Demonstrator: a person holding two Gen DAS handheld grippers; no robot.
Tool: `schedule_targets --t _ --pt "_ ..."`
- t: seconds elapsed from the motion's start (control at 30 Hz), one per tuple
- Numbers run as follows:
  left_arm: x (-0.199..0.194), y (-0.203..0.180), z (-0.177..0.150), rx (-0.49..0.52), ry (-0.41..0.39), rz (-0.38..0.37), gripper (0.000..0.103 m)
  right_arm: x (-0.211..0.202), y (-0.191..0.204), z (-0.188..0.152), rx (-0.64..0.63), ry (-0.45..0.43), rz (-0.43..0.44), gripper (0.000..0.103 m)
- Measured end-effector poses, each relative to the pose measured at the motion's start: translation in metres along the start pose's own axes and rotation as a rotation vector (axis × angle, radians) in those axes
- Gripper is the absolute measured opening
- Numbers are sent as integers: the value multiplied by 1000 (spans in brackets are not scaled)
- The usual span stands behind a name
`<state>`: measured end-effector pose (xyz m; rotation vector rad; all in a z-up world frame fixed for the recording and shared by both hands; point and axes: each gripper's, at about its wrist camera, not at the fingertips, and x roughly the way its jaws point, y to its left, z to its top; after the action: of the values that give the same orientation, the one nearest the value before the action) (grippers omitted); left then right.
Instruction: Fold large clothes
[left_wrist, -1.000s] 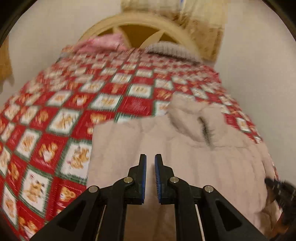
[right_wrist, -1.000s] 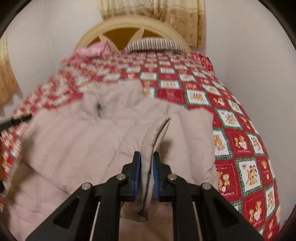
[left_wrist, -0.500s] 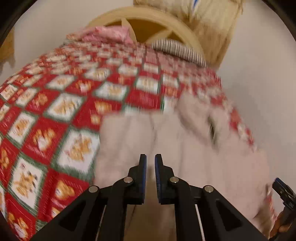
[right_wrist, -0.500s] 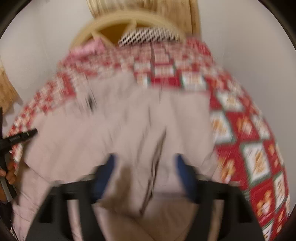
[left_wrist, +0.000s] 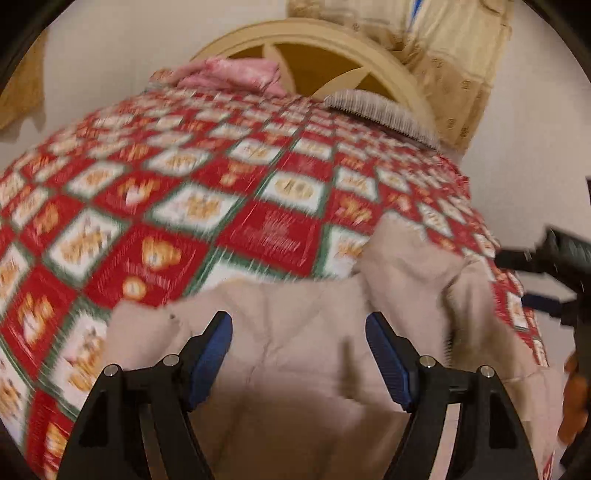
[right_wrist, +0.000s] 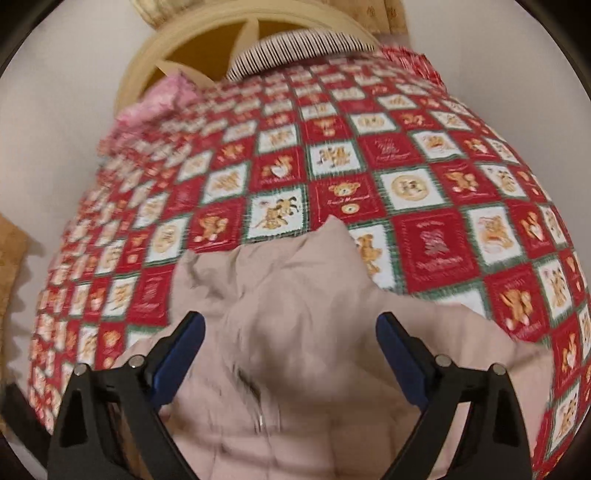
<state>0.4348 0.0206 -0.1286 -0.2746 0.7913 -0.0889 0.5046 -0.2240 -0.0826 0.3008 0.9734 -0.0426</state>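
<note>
Two grippers, left gripper (left_wrist: 299, 328) just opened, right gripper (right_wrist: 290, 332) spread wide (nothing pinched), above beige jacket (right_wrist: 295, 295)

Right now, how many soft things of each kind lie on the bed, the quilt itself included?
Jacket: 1
Quilt: 1
Striped pillow: 1
Pink pillow: 1
Total: 4

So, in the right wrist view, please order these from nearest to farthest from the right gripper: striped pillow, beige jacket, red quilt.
1. beige jacket, directly under the right gripper.
2. red quilt, beyond it.
3. striped pillow, at the headboard.
</note>
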Motion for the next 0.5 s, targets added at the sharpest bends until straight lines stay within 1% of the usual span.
schedule_targets --t 0.1,0.13,0.2,0.27,0.33,0.37,0.43,0.47,0.5 --pt "0 -1 -4 23 -26 3 75 31 8 12 -16 50 -87 95" --pt "1 -3 -5 33 -27 5 75 43 6 15 4 65 -116 95" --pt "3 -5 -6 41 -27 10 75 54 -1 19 39 85 -136 95" --pt "4 -7 -6 52 -23 18 75 66 -7 24 62 126 -126 95" --pt "6 -8 -7 62 -19 25 75 80 -10 23 32 200 -132 95" --pt "7 -8 -6 65 -16 25 75 82 -9 22 12 214 -146 94" --pt "7 -7 -6 62 -13 17 75 79 -10 17 -35 210 -192 76" --pt "7 -6 -6 57 -14 8 75 76 -11 15 -43 204 -209 47" --pt "7 -5 -6 52 -13 1 75 71 -14 13 -49 203 -228 24"
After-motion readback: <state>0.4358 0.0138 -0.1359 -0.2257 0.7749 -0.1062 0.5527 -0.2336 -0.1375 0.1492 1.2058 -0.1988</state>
